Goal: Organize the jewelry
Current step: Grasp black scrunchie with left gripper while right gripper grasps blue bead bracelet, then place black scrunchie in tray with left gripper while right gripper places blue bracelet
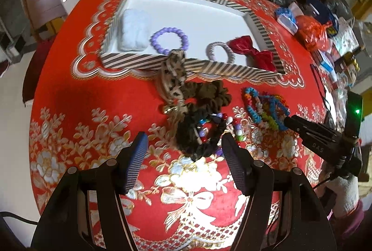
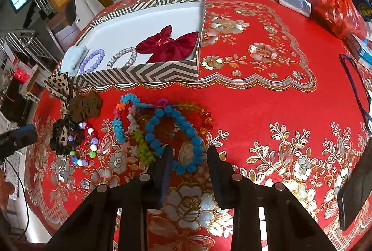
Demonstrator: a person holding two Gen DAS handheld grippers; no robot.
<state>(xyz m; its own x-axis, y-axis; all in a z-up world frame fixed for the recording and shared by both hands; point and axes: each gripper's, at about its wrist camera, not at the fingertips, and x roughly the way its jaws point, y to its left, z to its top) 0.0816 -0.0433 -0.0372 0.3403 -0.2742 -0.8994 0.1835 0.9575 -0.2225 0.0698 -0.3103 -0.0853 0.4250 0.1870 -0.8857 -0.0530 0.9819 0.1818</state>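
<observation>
Blue pom-pom bracelet (image 2: 173, 134) lies flat on the red floral tabletop (image 2: 267, 107), its near edge between the right gripper (image 2: 189, 154) jaws; they're parted, not pinching it. Left gripper (image 1: 183, 144) jaws released, straddling the black scrunchie (image 1: 200, 134) and multicolour bead bracelet (image 1: 224, 125). Striped box (image 2: 148, 73) behind holds red velvet bow (image 2: 169, 44), purple bead bracelet (image 1: 168, 40), silver hair tie (image 1: 219, 51).

We hold our left gripper (image 1: 183, 144) pitched steeply down, jaws wide apart; our right gripper (image 2: 189, 153) tilts down too, jaws narrower, nothing gripped.
</observation>
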